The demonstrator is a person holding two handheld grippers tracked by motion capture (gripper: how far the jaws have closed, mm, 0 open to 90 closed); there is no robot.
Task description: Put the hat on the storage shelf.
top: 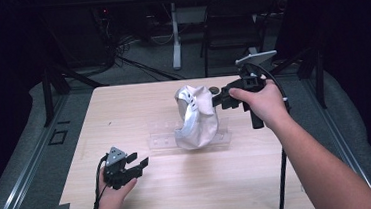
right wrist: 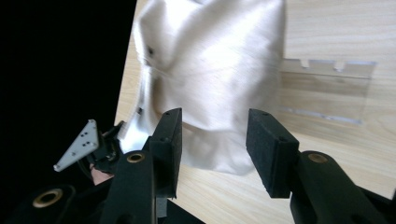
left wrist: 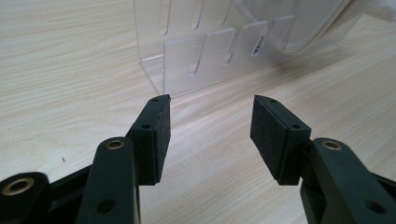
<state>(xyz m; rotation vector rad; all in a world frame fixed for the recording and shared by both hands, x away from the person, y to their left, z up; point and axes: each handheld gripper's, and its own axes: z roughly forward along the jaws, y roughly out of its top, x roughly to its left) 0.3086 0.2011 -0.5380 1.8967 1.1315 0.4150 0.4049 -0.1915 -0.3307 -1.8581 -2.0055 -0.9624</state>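
High view: right tool (top: 219, 100), jaws apart, faces the pale cloth (top: 197, 116) draped over the clear rack (top: 162, 136) from three o'clock; left tool (top: 137, 164), jaws apart, rests on the bench (top: 123, 109), likely waiting.

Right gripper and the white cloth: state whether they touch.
Apart. In the right gripper view, the right gripper stands open with bare table between its pads and the white cloth.

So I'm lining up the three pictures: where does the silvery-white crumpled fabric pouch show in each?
High view: silvery-white crumpled fabric pouch at table centre, standing on the clear slotted acrylic rack.
Left gripper view: only its edge at top right, behind the rack.
Right gripper view: upper centre, rack to its right.
Shared landmark: the rack.
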